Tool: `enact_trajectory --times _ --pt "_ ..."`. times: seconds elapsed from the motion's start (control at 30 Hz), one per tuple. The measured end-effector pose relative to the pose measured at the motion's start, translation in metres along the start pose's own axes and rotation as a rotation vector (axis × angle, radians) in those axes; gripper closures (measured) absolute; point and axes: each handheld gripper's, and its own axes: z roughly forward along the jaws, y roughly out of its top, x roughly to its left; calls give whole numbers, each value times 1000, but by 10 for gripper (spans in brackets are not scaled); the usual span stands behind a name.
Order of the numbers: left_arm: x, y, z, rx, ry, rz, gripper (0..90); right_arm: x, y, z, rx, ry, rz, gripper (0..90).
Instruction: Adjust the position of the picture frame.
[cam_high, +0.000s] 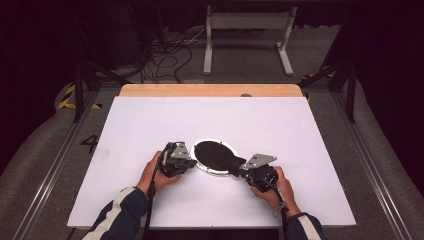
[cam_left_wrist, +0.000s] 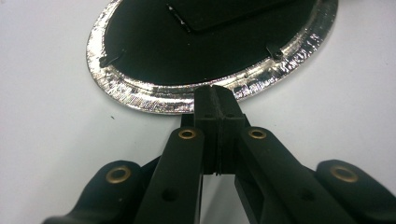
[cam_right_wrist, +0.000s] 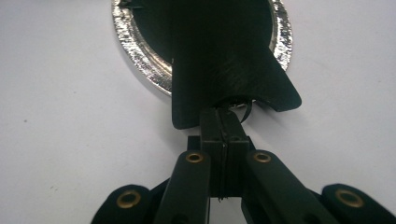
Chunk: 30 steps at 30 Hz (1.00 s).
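Here, in the high view, a shiny-rimmed round plate (cam_high: 216, 156) with a black inside lies mid-worktop (cam_high: 150, 125), between the left hand-held gripper (cam_high: 186, 161) and the right hand-held gripper (cam_high: 240, 167). A black flap (cam_high: 231, 162) reaches over the near rim.

In the left gripper view its jaws are together, tips at the crinkled rim (cam_left_wrist: 140, 95); whether they pinch it is hard to tell.

In the right gripper view the jaws are clamped on a thin black strip (cam_right_wrist: 246, 111) under the flap (cam_right_wrist: 233, 70). Pulling sideways could, I judge, drag the light plate or tear the strip. The plate's far side is cut off.
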Motion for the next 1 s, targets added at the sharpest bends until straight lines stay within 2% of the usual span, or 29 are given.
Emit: enact_trajectory --times 0.27,0.57,0.67,0.9,0.93,1.0 --pt "5 2 3 -6 27 3 900 7 -1 -2 -5 29 -11 900" --pt "10 3 6 -17 39 -23 900 14 0 -1 -9 63 -19 900" --pt "10 3 6 -17 48 -27 899 17 1 0 -3 58 -31 900" --pt "8 4 6 -16 59 -34 899 16 1 0 -2 65 -35 900" --pt "8 4 6 -15 64 -24 897 16 1 0 0 67 -37 891" --pt "7 4 6 -11 63 -22 895 14 4 -3 21 69 -47 866"
